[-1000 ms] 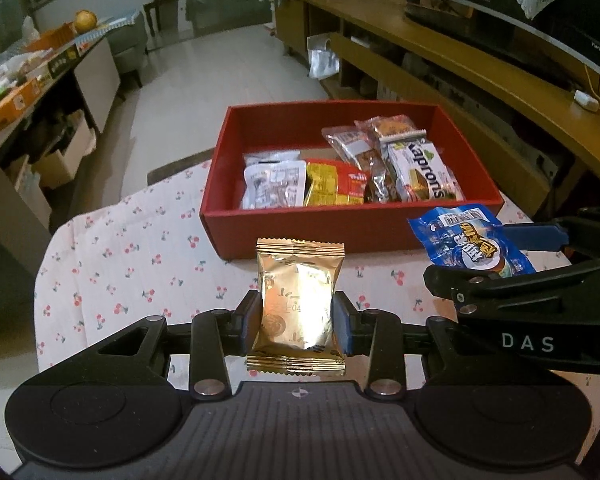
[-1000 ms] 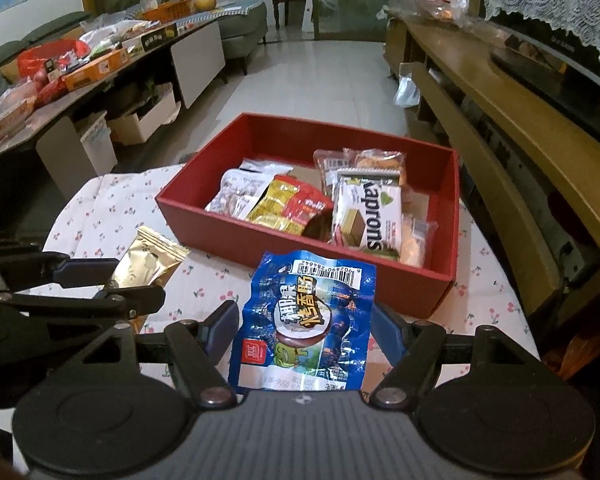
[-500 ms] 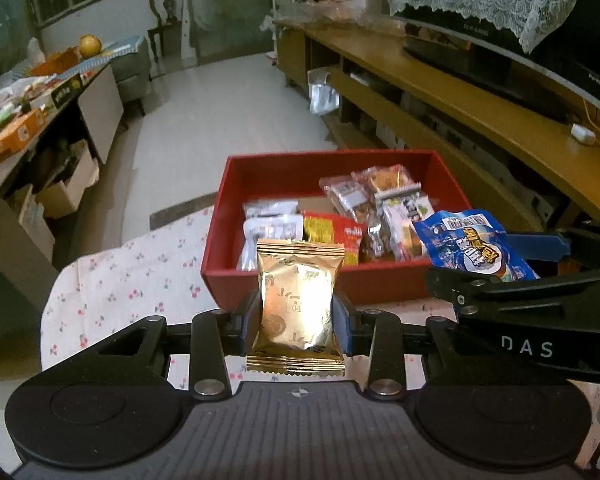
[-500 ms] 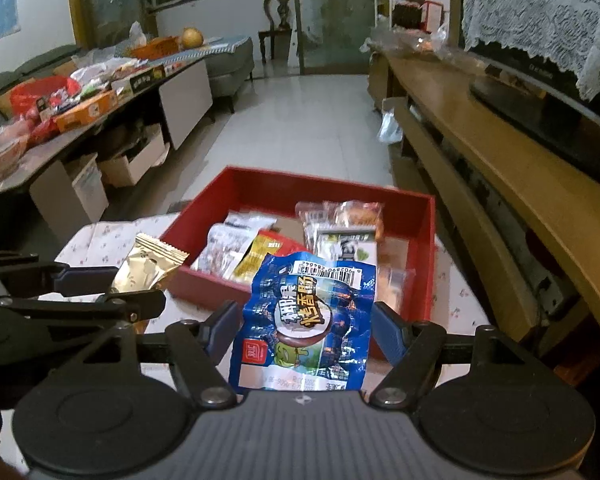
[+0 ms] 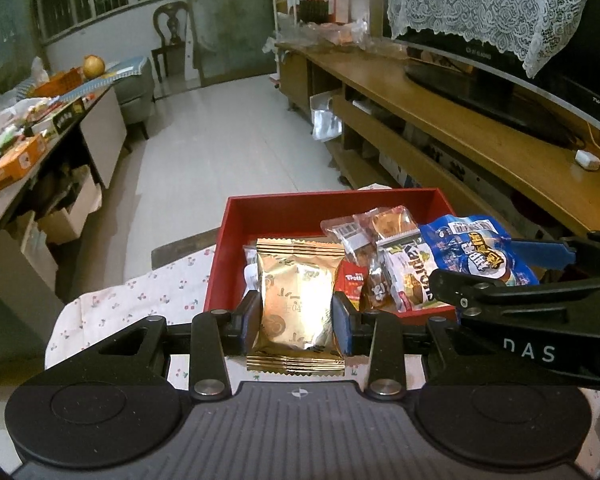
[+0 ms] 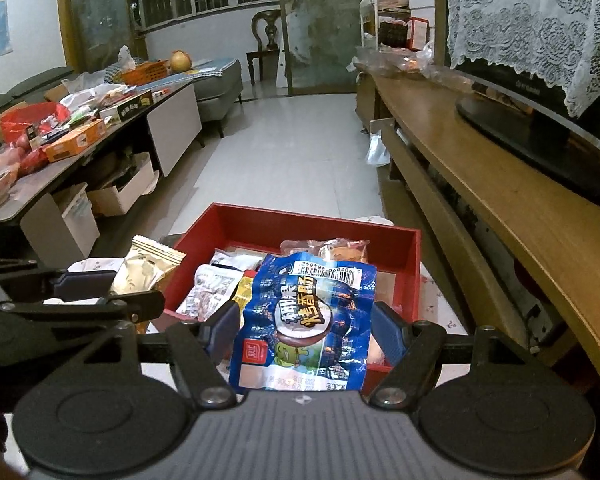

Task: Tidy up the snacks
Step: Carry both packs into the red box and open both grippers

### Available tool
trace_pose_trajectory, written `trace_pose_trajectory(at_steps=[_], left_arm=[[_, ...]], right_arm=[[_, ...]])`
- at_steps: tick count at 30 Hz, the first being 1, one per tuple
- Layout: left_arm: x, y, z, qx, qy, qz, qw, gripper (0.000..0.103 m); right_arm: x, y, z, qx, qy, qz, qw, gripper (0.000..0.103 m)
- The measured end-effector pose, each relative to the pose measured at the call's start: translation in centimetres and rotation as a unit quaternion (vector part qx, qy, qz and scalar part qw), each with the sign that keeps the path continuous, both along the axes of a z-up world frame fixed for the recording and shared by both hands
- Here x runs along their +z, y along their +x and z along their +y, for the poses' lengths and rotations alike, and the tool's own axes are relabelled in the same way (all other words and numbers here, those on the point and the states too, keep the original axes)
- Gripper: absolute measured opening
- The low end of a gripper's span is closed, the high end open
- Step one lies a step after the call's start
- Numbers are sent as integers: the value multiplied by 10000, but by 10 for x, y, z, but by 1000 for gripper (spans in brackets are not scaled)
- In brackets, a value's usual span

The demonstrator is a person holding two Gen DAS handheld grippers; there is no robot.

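We clamp a gold pack (image 5: pixel 296 304) in the left gripper (image 5: pixel 296 322) and a blue pack (image 6: pixel 306 320) in the right gripper (image 6: pixel 306 330), both lifted mid-frame for dropping into the red box (image 5: pixel 320 210).

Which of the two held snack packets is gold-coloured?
The gold packet in the left gripper; the right gripper holds a blue packet.

L gripper (image 5: pixel 296 316) | jaws clamped (level) | R gripper (image 6: pixel 305 330) | same
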State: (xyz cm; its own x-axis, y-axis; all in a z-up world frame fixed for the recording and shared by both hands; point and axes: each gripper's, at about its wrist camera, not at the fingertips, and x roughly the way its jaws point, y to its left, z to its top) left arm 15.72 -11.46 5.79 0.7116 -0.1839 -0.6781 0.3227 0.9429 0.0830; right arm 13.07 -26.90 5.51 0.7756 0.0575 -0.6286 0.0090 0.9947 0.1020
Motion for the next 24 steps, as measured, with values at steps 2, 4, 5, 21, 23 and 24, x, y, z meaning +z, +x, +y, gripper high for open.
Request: trace_pose_trajectory(at_steps=[2,4,5,21,23,24], left_arm=[[1,2,-1,2,9,-13,10000,45],[1,4,-3,14,19,-28,10000,45],[1,6,-3,22,21,-36,10000,45],[-3,59,-16,210,-44,-4,9998,45],[-7,66,-18,232,-14,31,9997,45],[-9,68,-19,242,2,55,9997,45]], right_arm=[[0,2,-1,-18,-1,-2,10000,79],[1,6,-1,-28,-1,1,10000,79],[1,8,-1,-38,8,4,10000,79],[-6,67,-18,-198,185,176,9995,79],[-11,75,-20,-215,259,278,9990,79],[-14,79,-22,-222,295,345,9987,79]])
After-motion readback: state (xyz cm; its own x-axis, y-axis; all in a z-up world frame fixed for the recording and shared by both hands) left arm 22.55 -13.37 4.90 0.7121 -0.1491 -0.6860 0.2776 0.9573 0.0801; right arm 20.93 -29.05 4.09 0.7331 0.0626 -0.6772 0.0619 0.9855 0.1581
